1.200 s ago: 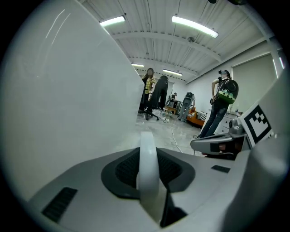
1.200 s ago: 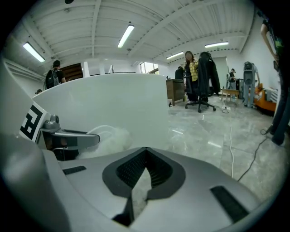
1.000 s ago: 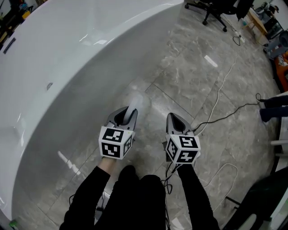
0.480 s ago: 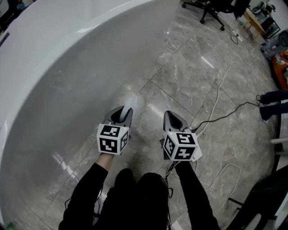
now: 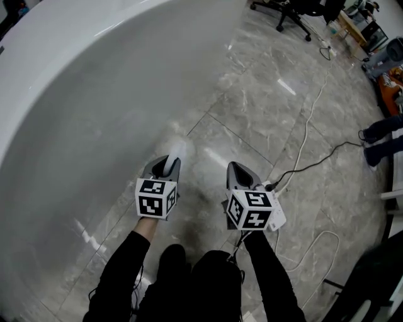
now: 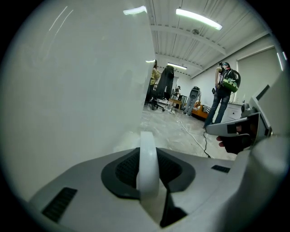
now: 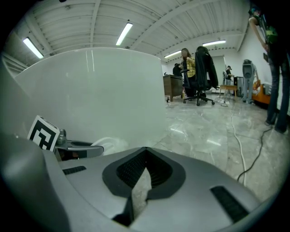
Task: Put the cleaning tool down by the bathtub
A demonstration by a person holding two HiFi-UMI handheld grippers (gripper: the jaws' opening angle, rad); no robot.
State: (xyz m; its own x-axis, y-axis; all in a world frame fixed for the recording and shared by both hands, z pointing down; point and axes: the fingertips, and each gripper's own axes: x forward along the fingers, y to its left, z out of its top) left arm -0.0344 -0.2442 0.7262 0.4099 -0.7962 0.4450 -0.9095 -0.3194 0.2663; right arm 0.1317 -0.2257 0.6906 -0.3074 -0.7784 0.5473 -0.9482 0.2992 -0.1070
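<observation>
The white bathtub (image 5: pixel 82 94) curves along the left, and its outer wall fills the left gripper view (image 6: pixel 77 90) and stands behind in the right gripper view (image 7: pixel 90 90). My left gripper (image 5: pixel 168 162) is shut on the white cleaning tool (image 5: pixel 177 146), whose handle (image 6: pixel 148 174) runs between the jaws (image 6: pixel 147 152). The tool's far end points down at the floor beside the tub wall and is blurred. To its right, my right gripper (image 5: pixel 235 167) is shut with nothing held (image 7: pixel 145 153). It also appears at the right of the left gripper view (image 6: pixel 240 129).
Grey marble floor tiles (image 5: pixel 264 107) spread to the right. A white cable (image 5: pixel 306 135) and a black cable (image 5: pixel 321 158) cross them. An office chair (image 5: pixel 296 11) stands at the back, a person's shoes (image 5: pixel 381 135) at the right edge. A person (image 6: pixel 222 97) stands farther off.
The view has drifted closer along the tub wall, so the rim has left the picture. Both grippers keep nearly the same stance, and the left still grips the tool.
</observation>
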